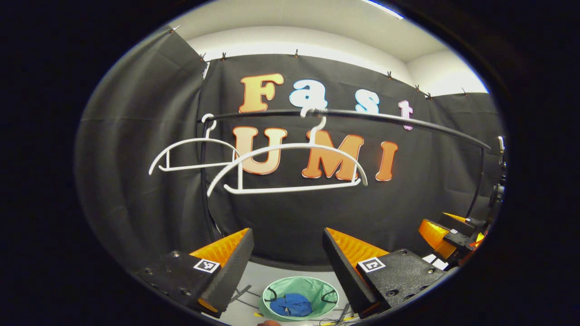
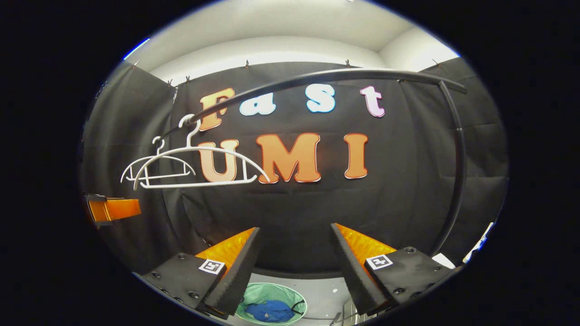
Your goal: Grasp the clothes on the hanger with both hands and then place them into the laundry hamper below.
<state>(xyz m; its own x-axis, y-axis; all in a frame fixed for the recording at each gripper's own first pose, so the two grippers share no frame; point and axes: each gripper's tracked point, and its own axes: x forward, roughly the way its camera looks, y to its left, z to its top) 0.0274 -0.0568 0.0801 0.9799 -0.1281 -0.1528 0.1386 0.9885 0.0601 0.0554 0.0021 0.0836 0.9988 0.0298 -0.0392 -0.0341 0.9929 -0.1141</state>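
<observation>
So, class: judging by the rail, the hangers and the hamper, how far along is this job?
It looks finished. Both hangers on the rail are bare, and a blue garment lies in the green hamper below. The left gripper and right gripper are open, holding nothing. Nothing visible remains.
</observation>
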